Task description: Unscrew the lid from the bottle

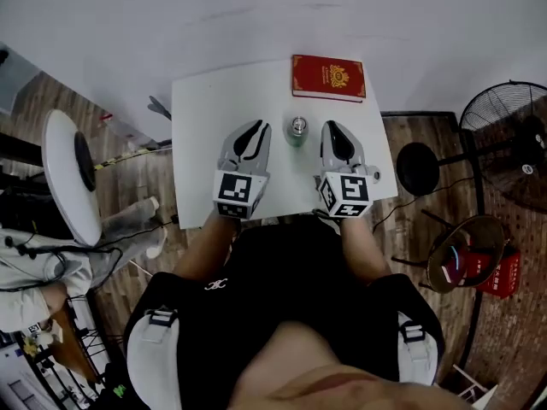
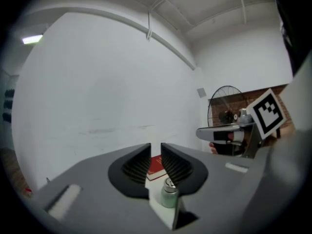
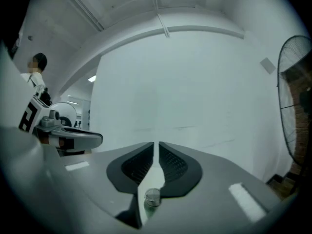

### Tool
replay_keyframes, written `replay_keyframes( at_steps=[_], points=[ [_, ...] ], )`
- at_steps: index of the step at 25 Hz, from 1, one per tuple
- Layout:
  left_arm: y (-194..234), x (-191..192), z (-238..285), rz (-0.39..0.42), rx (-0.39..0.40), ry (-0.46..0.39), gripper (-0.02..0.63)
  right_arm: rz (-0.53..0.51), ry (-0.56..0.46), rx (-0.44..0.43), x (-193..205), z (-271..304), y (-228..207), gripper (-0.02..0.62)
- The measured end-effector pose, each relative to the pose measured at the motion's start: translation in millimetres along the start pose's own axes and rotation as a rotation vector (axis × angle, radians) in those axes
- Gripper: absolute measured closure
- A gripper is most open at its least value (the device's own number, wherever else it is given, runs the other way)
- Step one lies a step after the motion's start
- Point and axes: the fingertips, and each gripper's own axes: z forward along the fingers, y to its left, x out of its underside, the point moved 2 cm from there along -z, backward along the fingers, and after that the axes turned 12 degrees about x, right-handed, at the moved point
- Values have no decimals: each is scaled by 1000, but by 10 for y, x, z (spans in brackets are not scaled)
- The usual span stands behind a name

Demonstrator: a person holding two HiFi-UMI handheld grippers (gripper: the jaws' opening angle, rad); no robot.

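A small green bottle [image 1: 297, 131] with a silver lid stands upright on the white table [image 1: 205, 118], between my two grippers and touching neither. My left gripper [image 1: 253, 126] hovers just left of it, jaws shut on nothing. My right gripper [image 1: 332, 127] is just right of it, also shut and empty. In the left gripper view the bottle [image 2: 169, 193] shows low behind the closed jaws [image 2: 155, 147]. The right gripper view has its lid [image 3: 152, 197] below the shut jaws [image 3: 157, 145].
A red book [image 1: 328, 77] lies at the table's far edge, behind the bottle. A standing fan [image 1: 506, 120] and a dark round stool [image 1: 417, 167] are on the floor to the right. A white round stand [image 1: 70, 174] is to the left.
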Motion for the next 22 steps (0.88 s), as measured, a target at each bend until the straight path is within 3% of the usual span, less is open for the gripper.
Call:
replay_keyframes(
  at_steps=[1,2,3,4,5,14,22],
  points=[
    [20,52,82,-9,27,1,526,-6,-6,-48,29,108,32,531],
    [21,114,150,-16,52,5,464,-13,-2,-99,73,192,70,414],
    [0,194,202,-19,76,22,357,-17,15,-144,132,243,100,368],
    [-34,292,239,-16,97,48,290,-18,38,-181,203,268,117,348],
    [-68,399,265,-12,114,77,265,-20,64,-210,280,281,126,337],
    [-121,1340,616,-54,192,230,229,-134,260,-361,1071,472,257,313],
    [-209,1873,1050,-49,285,315,230,-174,417,-370,1615,668,234,313]
  ],
)
